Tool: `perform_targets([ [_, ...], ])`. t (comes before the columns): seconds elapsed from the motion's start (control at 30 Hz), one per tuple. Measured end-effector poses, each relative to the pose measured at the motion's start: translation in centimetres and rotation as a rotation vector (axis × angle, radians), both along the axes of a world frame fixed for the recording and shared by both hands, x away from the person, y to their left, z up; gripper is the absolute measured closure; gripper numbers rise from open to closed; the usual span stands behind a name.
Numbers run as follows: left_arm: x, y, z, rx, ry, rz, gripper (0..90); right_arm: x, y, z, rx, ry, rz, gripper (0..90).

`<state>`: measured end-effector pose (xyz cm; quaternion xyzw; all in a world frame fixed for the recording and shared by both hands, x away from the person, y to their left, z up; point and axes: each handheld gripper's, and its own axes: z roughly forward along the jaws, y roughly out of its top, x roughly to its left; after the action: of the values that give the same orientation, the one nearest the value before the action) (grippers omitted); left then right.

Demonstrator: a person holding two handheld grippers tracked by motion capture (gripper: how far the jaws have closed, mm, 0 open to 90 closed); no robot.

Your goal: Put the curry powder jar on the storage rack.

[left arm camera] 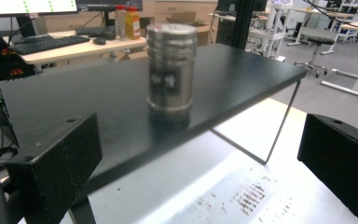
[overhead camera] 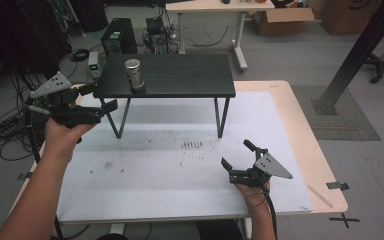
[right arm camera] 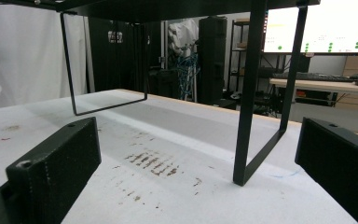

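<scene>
High view: left tool [overhead camera: 99, 97], jaws wide and empty, at the left edge of the black raised shelf [overhead camera: 180, 80] bearing a steel cylindrical canister [overhead camera: 134, 75]; right tool [overhead camera: 240, 156] open, empty, over the white counter [overhead camera: 155, 170].

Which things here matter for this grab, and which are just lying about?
In play: metal canister standing on the black shelf; left gripper, open at the shelf's edge.
Lying about: right gripper, open over the white table; brown stains.
</scene>
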<state>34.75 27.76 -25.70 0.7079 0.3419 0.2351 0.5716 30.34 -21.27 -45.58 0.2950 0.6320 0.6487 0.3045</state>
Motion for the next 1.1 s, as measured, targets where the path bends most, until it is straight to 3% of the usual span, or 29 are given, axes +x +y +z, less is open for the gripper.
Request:
perform_targets([
  [0.17, -0.6, 0.2, -1.7, 0.002, -0.015, -0.015, 0.2, 0.0, 0.0, 0.0, 0.000, 0.000, 0.000, 0.0],
  [0.3, -1.1, 0.3, -2.8, 0.003, -0.051, -0.034, 0.3, 0.0, 0.0, 0.0, 0.000, 0.000, 0.000, 0.0],
  [0.47, -1.6, 0.5, -4.1, -0.036, -0.078, -0.039, 0.2, 0.0, 0.0, 0.0, 0.000, -0.002, 0.001, 0.0],
  [0.63, -1.9, 0.6, -5.2, -0.045, -0.093, -0.030, 0.2, 0.0, 0.0, 0.0, 0.000, -0.003, 0.001, 0.0],
  [0.87, -2.0, 0.4, -7.2, -0.040, -0.090, -0.036, 0.2, 0.0, 0.0, 0.0, 0.002, 0.000, 0.000, 0.0],
  [1.1, -1.9, 0.3, -9.3, -0.042, -0.077, -0.002, 0.2, 0.0, 0.0, 0.0, 0.002, -0.001, 0.001, 0.0],
])
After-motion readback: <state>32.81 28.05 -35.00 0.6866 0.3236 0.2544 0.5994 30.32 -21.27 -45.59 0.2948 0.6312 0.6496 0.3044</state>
